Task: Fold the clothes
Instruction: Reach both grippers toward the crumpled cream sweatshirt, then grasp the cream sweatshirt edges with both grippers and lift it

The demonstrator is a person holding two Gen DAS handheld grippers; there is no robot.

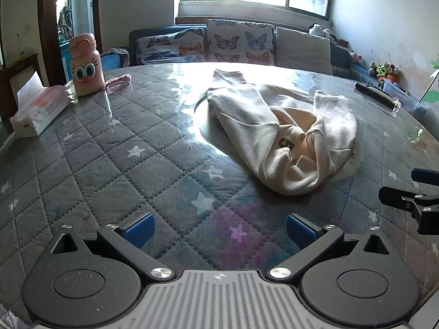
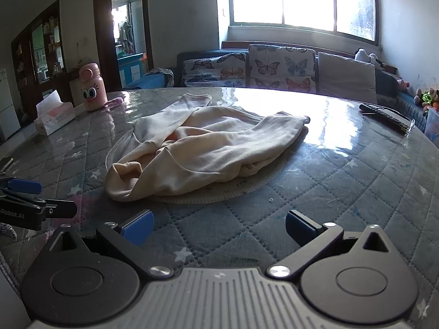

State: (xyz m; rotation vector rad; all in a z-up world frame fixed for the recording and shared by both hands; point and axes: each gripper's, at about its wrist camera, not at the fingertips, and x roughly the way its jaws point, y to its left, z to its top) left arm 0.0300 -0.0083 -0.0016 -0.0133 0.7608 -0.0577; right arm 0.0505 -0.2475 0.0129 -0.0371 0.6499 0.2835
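The table (image 1: 115, 148) is the largest thing here. It is round, and a quilted grey cloth with stars lies under a shiny clear cover.

Near the middle of the table lies the garment (image 1: 277, 131), a cream top in soft knit, crumpled into a heap on a pale round mat (image 2: 219, 196). One sleeve (image 2: 170, 115) reaches toward the far side of the table, and another points to the right in the right wrist view. It is not folded yet, so I judge the task is at its beginning.

At the far left edge of the table stand a tissue box (image 1: 35, 112) and a pink bottle (image 1: 86, 64) with a cartoon face. At the far right edge lies a dark remote control (image 1: 376, 94).

The left gripper (image 1: 218, 230) and the right gripper (image 2: 218, 227) are both at the near side of the table, apart from the garment, each with its blue fingers wide apart and holding nothing.

The garment looks light and limp, so it will sag and may slide on the glossy cover. It seems best to pinch it at the cuffs or the hem, one gripper on each side, and spread it flat first.
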